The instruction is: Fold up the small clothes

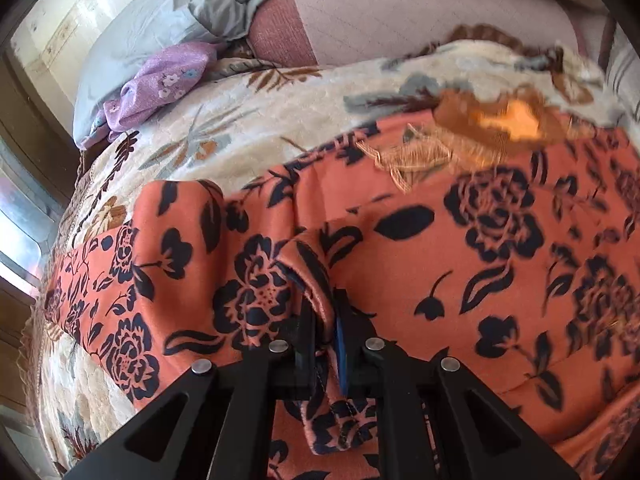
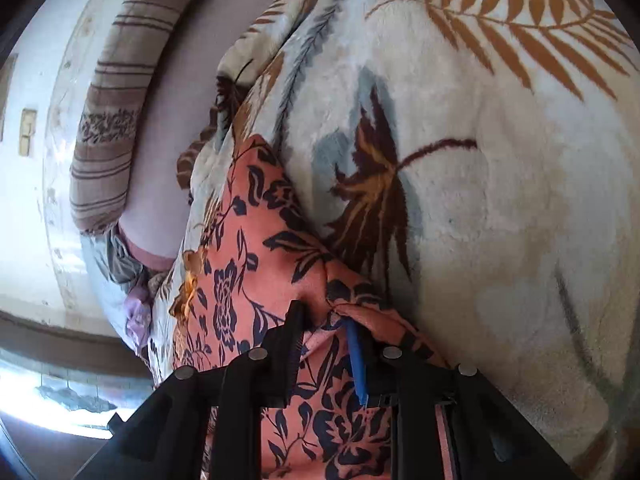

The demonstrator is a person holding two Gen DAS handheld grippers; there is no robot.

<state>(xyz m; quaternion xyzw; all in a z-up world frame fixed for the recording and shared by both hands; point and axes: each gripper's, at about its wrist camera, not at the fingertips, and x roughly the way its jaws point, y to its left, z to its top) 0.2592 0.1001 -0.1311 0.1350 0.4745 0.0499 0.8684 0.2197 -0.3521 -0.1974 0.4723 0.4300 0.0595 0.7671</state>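
Leaf-print blanket beneath; orange garment, navy roses, rumpled, pinched by left gripper and right gripper.

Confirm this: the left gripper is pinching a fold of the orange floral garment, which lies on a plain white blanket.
Wrong on the blanket: the left wrist view shows it cream with brown and grey leaf prints, not plain white. The left gripper does pinch a fold of the orange floral garment.
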